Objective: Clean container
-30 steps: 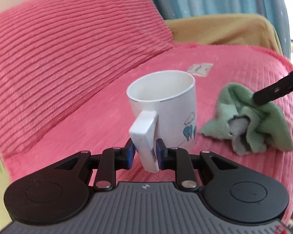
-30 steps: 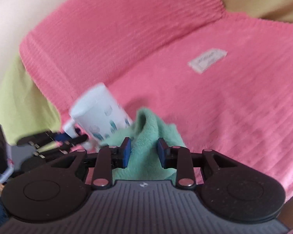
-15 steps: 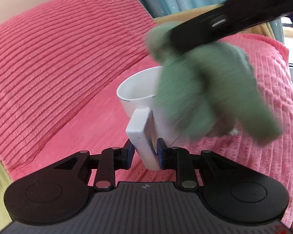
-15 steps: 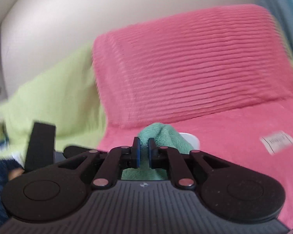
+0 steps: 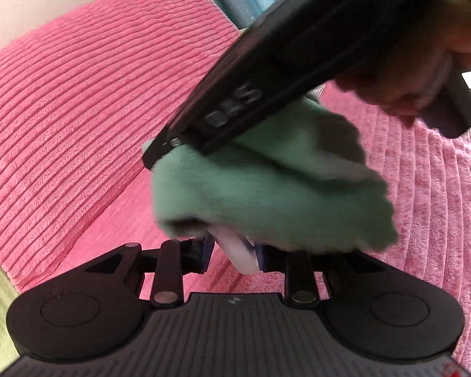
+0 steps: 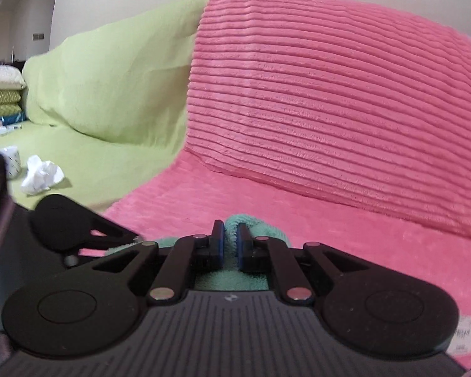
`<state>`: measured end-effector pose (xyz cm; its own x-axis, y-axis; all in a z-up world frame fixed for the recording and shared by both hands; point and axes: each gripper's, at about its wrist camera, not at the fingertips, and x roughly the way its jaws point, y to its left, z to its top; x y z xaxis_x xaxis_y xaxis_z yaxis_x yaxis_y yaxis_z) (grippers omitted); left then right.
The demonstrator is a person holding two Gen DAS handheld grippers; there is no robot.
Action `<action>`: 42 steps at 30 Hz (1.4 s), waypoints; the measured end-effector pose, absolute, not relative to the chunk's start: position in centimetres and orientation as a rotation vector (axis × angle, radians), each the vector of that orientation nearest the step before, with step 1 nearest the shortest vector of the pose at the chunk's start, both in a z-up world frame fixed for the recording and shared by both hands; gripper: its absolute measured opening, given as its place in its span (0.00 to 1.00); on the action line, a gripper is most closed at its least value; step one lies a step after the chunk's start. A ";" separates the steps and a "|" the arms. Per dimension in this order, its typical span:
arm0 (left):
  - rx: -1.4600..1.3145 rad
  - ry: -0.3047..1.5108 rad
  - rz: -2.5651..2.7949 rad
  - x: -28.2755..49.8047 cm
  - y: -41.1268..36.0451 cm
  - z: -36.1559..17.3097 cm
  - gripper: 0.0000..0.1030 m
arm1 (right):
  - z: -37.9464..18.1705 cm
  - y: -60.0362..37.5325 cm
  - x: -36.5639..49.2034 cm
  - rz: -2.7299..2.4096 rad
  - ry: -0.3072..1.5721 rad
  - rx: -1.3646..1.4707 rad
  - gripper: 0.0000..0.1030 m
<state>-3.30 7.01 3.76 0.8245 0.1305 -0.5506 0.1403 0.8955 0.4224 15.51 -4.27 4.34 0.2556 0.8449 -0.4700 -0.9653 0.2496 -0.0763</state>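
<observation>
Left tool [image 5: 234, 253] clamps white mug handle [image 5: 240, 254]; right tool [image 6: 230, 245] pinches green cloth [image 5: 267, 188], draped over mug, above pink sofa cover [image 5: 78, 110].

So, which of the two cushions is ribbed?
The pink cushion: horizontal ridges run across it. The green cushion to its left in the right wrist view is smooth.
</observation>
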 end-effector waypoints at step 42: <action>0.340 0.665 -0.004 -3.7 8.8 5.0 0.31 | 6.7 -11.1 11.4 1.226 0.313 -0.337 0.06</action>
<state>-3.70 8.78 5.04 0.7888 0.1038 -0.6058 0.1119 0.9449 0.3076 11.36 -11.06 6.68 0.3075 0.8588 -0.4097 -0.9501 0.3007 -0.0827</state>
